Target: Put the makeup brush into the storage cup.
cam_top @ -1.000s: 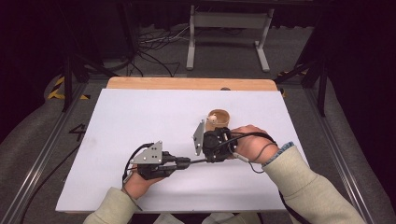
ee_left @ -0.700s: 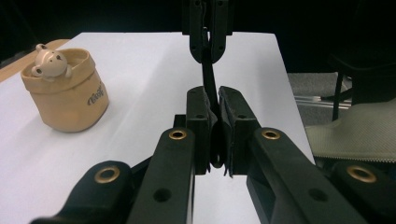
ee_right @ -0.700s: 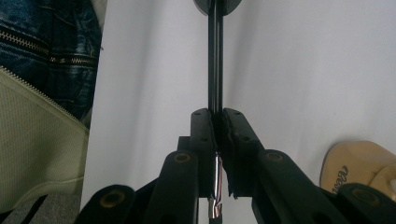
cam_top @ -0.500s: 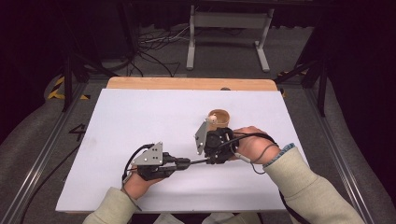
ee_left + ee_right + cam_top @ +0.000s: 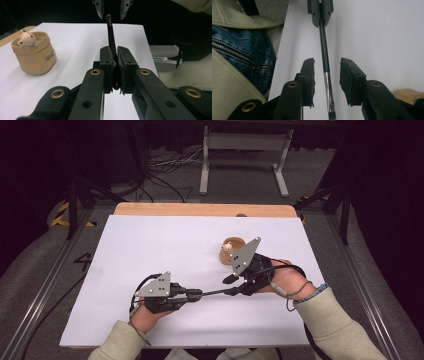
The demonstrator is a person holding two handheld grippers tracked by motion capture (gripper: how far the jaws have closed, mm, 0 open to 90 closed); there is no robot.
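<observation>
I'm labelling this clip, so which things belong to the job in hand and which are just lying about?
In the job:
- black pen, clamped in the left gripper
- right gripper, jaws just opened, either side of the pen without touching
- tan bear pot

Lying about:
- metal stand
- floor cables

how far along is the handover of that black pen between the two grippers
Done: the left gripper is shut on the black pen. In hand: the right gripper has just been opening, its pads clear of the pen between them. Left: probably putting it into the bear cup, standing apart on the table.
</observation>
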